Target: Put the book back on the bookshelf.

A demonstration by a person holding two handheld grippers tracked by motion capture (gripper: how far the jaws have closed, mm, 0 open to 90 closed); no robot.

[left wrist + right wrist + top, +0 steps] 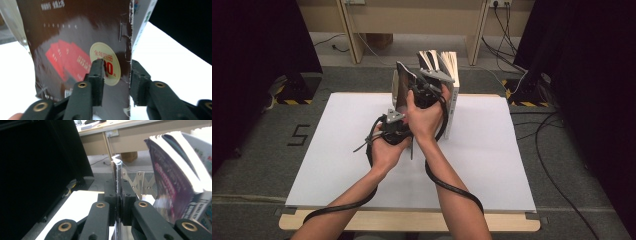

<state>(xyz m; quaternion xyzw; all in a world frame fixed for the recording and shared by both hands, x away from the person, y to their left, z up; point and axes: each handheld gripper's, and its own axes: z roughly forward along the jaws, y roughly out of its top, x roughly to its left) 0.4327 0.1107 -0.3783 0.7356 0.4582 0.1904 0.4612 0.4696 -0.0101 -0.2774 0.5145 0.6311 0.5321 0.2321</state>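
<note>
High view: a person's two forearms enter from the near edge of a white table (337, 165). Both hands meet at the far middle of the tabletop, each holding a two-jaw gripper. The left gripper (398, 102) sits nearer and slightly left; the right gripper (424, 80) lies just beyond it, farther and to the right. Both address a dark-covered book (402, 90) that stands upright on the table. Immediately right of it stand other books (447, 75), their pages fanned open at the top. Black cables trail from the grippers back along the forearms.

Left gripper view: the left gripper (116, 77) straddles the near vertical edge of the dark-covered book (75, 45). One jaw lies against the glossy brown cover, over a round cream sticker (110, 60) with red print; the other jaw is on the far side of the edge. Whether the pads press on the book cannot be told. The white table (170, 55) shows to the right.

Right gripper view: the right gripper (119, 200) is clamped on the thin upright edge of the dark-covered book (117, 170), both pads flat against it. The other books (180, 175) lean at the right, and a pale metal lattice support (140, 182) stands behind.
</note>
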